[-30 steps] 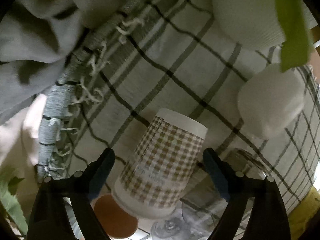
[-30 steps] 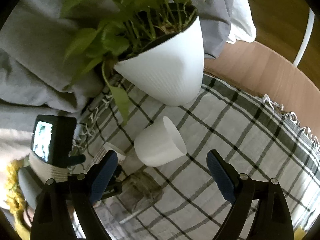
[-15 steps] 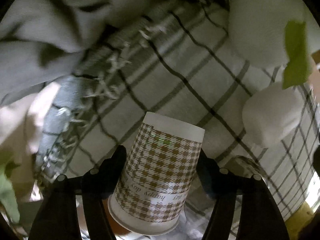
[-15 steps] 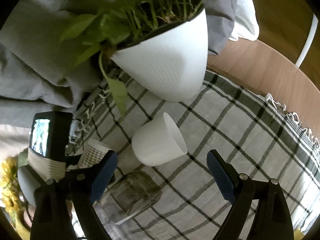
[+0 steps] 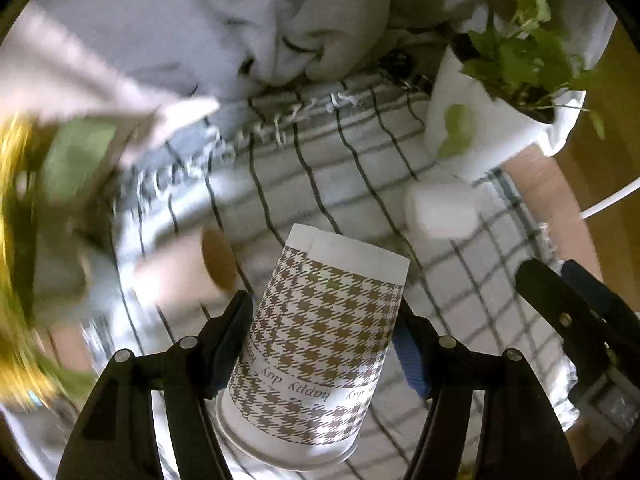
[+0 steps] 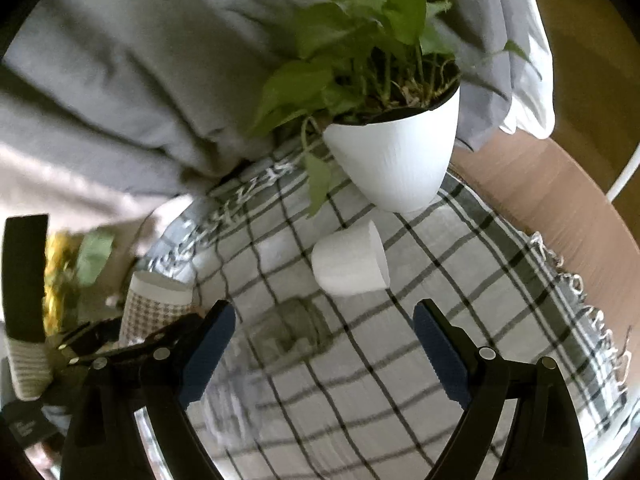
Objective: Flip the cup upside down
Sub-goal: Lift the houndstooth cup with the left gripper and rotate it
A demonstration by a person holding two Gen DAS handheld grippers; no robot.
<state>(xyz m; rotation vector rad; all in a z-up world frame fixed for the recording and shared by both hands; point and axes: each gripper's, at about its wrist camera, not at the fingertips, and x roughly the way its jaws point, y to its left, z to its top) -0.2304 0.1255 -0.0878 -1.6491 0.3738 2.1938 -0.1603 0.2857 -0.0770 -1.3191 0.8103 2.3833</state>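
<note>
Left tool (image 5: 322,344) is clamped tight on the houndstooth cup (image 5: 320,360), both pads pressing its sides, cup lifted and tilted over the checked cloth (image 5: 280,184). Right tool (image 6: 322,354) hangs wide open, gripping nothing, above a glass jar (image 6: 296,326) lying near the small white pot (image 6: 350,260).

Both wrist views look steeply down, close, sharing the checked cloth (image 5: 400,168), white planter (image 6: 396,160) and cup (image 5: 320,344)
</note>
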